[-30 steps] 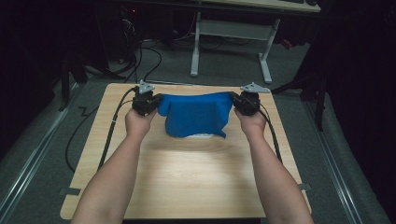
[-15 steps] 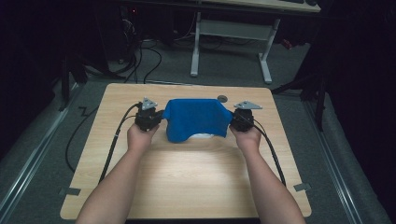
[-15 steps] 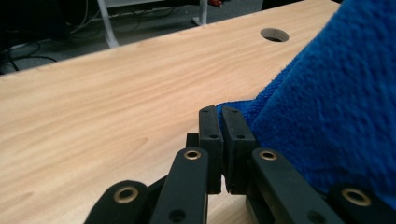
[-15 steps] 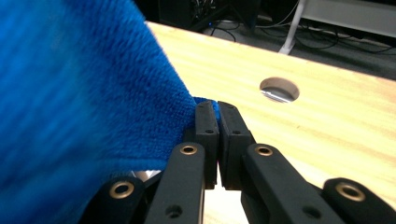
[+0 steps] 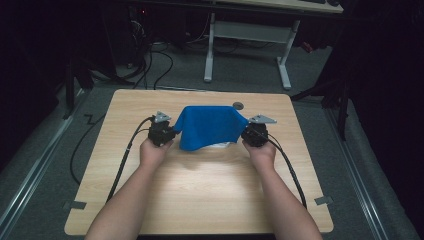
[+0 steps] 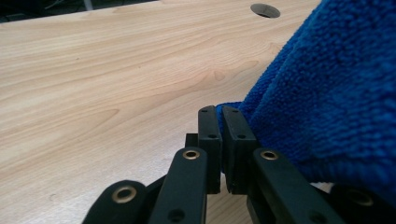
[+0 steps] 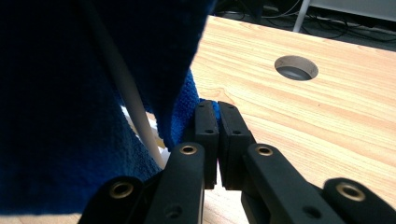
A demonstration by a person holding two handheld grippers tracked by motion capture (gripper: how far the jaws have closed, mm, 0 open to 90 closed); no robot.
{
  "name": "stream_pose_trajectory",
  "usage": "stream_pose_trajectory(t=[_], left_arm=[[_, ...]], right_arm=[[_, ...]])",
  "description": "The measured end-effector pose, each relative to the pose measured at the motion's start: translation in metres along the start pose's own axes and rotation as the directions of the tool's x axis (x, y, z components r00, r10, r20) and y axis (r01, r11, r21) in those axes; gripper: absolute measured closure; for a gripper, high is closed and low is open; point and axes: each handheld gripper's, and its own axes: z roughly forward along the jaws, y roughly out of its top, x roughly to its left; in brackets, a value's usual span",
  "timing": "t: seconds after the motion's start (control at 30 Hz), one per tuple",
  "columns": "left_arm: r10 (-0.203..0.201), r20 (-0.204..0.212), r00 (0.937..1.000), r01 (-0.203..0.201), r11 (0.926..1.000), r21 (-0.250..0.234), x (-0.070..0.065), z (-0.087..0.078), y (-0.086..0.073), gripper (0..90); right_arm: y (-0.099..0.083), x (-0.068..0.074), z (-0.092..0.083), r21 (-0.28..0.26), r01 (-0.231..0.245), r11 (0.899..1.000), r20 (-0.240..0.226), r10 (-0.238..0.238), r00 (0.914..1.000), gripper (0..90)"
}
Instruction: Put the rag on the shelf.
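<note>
Two grippers' fingers (image 6: 219, 140) pinch opposite corners of the blue cloth (image 5: 207, 125).

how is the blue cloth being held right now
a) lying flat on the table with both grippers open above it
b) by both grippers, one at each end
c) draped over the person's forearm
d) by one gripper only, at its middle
b: the left gripper and the right gripper are each clamped shut on a corner of the blue cloth, which hangs between them over the table.
</note>
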Motion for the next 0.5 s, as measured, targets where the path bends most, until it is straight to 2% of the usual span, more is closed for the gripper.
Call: stream_pose_trajectory(t=[0.1,0.27,0.5], left_arm=[[-0.017,0.000,0.9999,0.017,0.9999,-0.004,0.000,0.000,-0.001,85.2],[-0.044,-0.028,0.9987,0.043,0.9988,-0.022,0.003,-0.006,-0.001,72.6],[-0.039,-0.054,0.9977,0.038,0.9986,-0.036,0.007,-0.016,0.000,65.4]], right_arm=[[-0.001,-0.001,0.000,0.000,-0.003,1.000,-0.001,0.003,1.0000,88.0],[0.001,-0.001,0.000,0.001,-0.014,1.000,0.002,0.014,0.9999,78.9],[0.005,-0.005,-0.006,-0.012,-0.034,0.999,0.012,0.034,0.9993,71.7]])
